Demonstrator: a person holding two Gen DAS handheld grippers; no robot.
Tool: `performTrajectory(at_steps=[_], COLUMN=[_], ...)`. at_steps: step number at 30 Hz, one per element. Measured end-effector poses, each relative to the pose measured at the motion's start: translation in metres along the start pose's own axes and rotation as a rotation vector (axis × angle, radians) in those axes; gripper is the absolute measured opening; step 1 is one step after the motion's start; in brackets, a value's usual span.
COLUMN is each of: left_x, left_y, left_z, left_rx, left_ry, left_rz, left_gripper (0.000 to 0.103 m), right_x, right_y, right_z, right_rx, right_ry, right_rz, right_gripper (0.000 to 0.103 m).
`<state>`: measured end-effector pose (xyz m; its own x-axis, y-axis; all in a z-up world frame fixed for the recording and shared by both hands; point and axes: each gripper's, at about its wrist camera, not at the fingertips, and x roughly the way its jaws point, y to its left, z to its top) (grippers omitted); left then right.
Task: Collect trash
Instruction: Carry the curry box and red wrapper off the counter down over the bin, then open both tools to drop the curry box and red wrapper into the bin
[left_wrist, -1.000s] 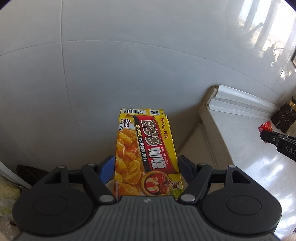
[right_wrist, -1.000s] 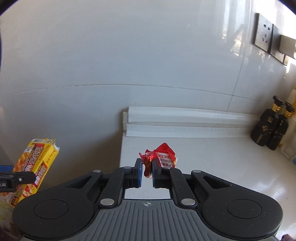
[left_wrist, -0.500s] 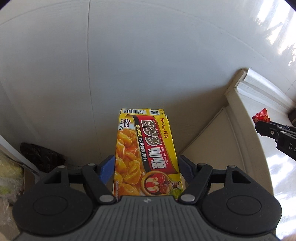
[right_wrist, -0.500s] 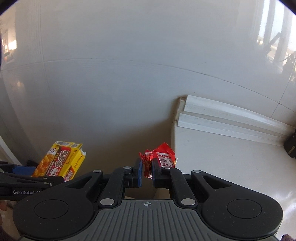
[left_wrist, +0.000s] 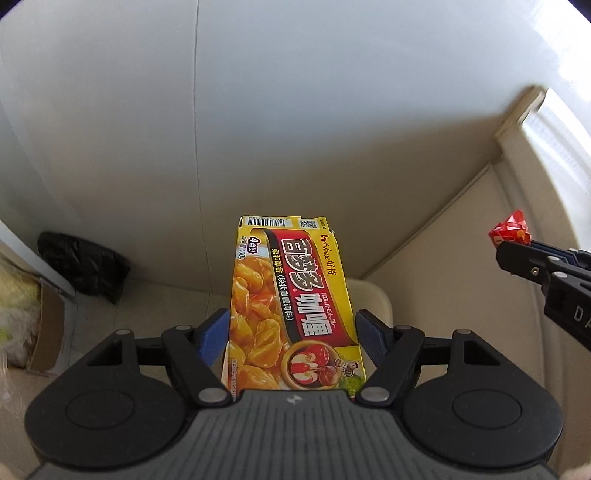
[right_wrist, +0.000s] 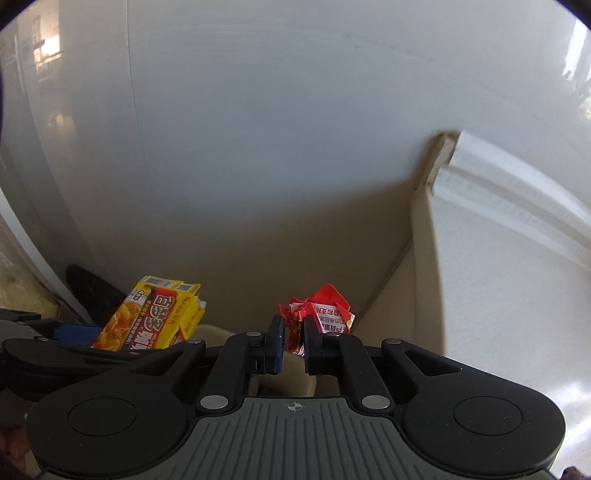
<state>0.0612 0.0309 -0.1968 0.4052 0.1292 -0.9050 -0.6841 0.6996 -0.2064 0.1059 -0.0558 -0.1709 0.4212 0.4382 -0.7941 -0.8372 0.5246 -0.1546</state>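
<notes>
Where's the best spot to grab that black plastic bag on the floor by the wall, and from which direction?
Take the black plastic bag by its crumpled upper folds, coming down from above. It lies slumped against the wall with a cardboard box close beside it, so the sides look blocked. Both grippers are already full, so one must let go first.

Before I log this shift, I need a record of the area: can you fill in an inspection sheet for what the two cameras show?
Surface: white counter at right, bare where seen; beige floor below.
Job's things: yellow curry box; crumpled red wrapper.
Clutter: black bag by the wall; open carton at far left.
Grippers: left claw shut on the box; right claw shut on the wrapper.
Cables: nothing seen.
Surroundings: glossy grey-white wall; beige rounded bin rim under the box.
</notes>
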Motion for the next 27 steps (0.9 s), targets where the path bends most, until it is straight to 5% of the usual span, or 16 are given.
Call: performTrajectory(at_steps=[27], left_x=[0.110], left_y=[0.031], left_z=[-0.030], left_rx=[0.015], left_ry=[0.325], left_rz=[-0.016], left_gripper=[0.071], right_x=[0.130], right_y=[0.025], right_z=[-0.037], right_rx=[-0.093], right_ry=[0.398], right_rz=[0.094], right_gripper=[0.009])
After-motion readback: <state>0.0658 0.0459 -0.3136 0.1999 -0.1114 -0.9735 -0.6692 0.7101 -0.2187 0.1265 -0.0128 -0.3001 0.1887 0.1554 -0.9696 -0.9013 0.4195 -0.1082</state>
